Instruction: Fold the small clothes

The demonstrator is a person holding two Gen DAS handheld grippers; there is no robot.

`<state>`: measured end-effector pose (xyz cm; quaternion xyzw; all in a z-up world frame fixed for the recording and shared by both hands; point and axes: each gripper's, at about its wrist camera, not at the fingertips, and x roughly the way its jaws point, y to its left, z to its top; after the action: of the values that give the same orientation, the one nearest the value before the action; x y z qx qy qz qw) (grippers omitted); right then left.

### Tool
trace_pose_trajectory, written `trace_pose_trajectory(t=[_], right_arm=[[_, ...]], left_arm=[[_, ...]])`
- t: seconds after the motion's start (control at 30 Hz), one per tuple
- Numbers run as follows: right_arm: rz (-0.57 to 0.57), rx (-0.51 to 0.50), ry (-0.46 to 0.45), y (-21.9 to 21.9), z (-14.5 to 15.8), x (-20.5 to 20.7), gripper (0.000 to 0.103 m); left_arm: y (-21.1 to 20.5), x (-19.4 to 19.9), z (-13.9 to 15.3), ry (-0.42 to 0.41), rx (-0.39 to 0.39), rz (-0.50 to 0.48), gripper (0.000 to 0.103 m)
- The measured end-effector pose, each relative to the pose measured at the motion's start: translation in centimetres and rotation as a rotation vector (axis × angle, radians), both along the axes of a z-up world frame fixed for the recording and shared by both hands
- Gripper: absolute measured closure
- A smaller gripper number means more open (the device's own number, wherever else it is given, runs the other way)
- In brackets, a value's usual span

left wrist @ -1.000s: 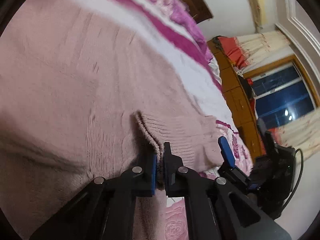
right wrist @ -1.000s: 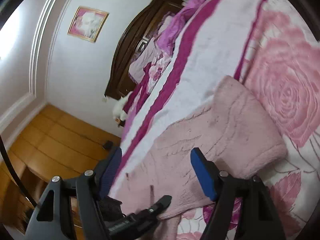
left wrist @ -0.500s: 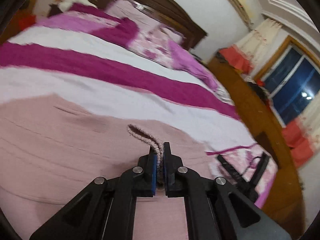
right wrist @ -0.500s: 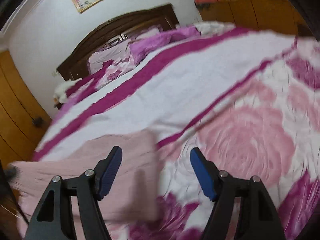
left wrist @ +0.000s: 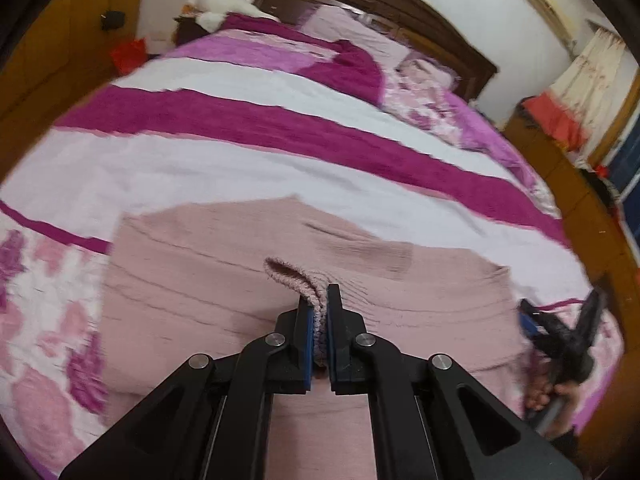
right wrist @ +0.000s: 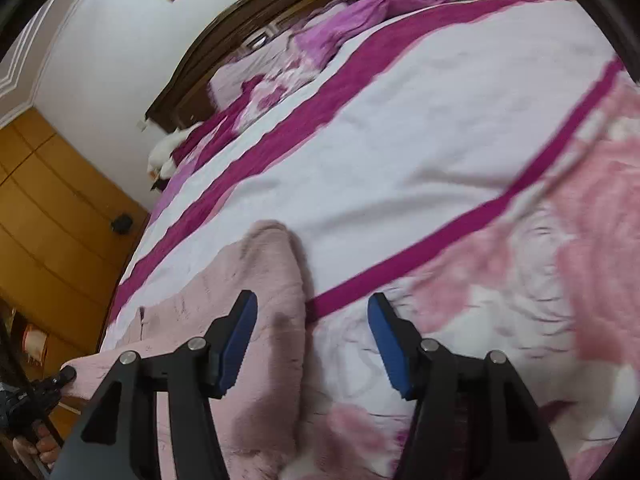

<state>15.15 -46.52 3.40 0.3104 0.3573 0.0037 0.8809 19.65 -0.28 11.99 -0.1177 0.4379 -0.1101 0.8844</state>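
A pale pink knitted garment (left wrist: 224,280) lies spread on the bed. My left gripper (left wrist: 319,312) is shut on a ribbed edge of it (left wrist: 294,276), which stands up in a fold between the blue pads. In the right wrist view the same garment (right wrist: 256,280) lies at lower left. My right gripper (right wrist: 312,320) is open and empty, above the garment's right edge and the bedspread. It also shows in the left wrist view (left wrist: 560,332) at the garment's right side, held by a hand.
The bed carries a white, magenta-striped and pink rose-patterned bedspread (left wrist: 248,168). Pillows (left wrist: 360,40) and a dark wooden headboard (left wrist: 400,4) are at the far end. Wooden cabinets (right wrist: 48,208) stand to one side, and curtains (left wrist: 580,68) to the other.
Both cameras swung up from a steep tilt to face the headboard. The left gripper stayed shut on the ribbed edge and drew back over the garment. The right gripper stayed open.
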Motion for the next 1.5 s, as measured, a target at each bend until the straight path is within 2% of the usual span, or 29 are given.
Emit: trace_pose_trajectory(t=[0.17, 0.27, 0.4, 0.53, 0.63, 0.7, 0.8, 0.93, 1.03, 1.13, 1.23, 1.33, 1.4, 1.47, 1.5], right_arm=[[0.053, -0.017, 0.024, 2.3, -0.4, 1.8, 0.041], [0.067, -0.063, 0.040, 3.2, -0.6, 2.3, 0.041], [0.084, -0.132, 0.056, 4.1, -0.7, 2.7, 0.041], [0.092, -0.171, 0.065, 4.6, -0.7, 2.7, 0.041], [0.099, -0.208, 0.075, 5.1, -0.7, 2.7, 0.041], [0.106, -0.250, 0.096, 5.6, -0.5, 2.6, 0.041], [0.104, -0.338, 0.163, 7.2, 0.9, 1.2, 0.043], [0.106, -0.424, 0.107, 10.2, 3.9, -3.0, 0.043], [0.091, -0.559, 0.172, 13.2, 5.2, -6.0, 0.043], [0.101, -0.567, 0.168, 15.8, 6.2, -10.8, 0.042], [0.101, -0.550, 0.146, 17.4, 6.1, -15.0, 0.042], [0.092, -0.490, 0.051, 17.9, 5.2, -18.5, 0.041], [0.076, -0.438, 0.022, 17.5, 4.2, -19.9, 0.041], [0.072, -0.400, 0.034, 17.1, 3.2, -20.8, 0.041], [0.075, -0.376, 0.038, 16.8, 2.6, -21.4, 0.041]], left_arm=[[2.4, 0.8, -0.7, 0.038, 0.020, 0.042, 0.103], [3.1, 1.0, -1.6, 0.066, 0.045, 0.043, 0.103], [3.7, 1.5, -3.7, 0.146, 0.058, 0.057, 0.103], [4.0, 2.0, -5.7, 0.184, 0.113, 0.070, 0.103], [4.9, 2.7, -7.6, 0.222, 0.108, 0.094, 0.103], [5.5, 2.4, -7.9, 0.203, 0.086, 0.095, 0.103], [6.4, -0.4, -7.0, 0.165, 0.053, 0.093, 0.103], [7.4, -7.4, -5.5, 0.069, 0.034, 0.066, 0.098], [7.7, -13.7, -4.9, -0.014, 0.094, 0.025, 0.097], [9.1, -18.5, -5.0, -0.056, 0.131, 0.007, 0.097], [11.4, -22.1, -5.2, -0.080, 0.087, 0.019, 0.093], [13.5, -23.6, -5.6, -0.094, 0.041, 0.029, 0.090], [15.3, -23.9, -6.1, -0.082, -0.038, 0.043, 0.086], [17.1, -23.9, -7.2, -0.054, -0.169, 0.047, 0.081], [17.5, -24.0, -7.8, -0.046, -0.209, 0.052, 0.079]])
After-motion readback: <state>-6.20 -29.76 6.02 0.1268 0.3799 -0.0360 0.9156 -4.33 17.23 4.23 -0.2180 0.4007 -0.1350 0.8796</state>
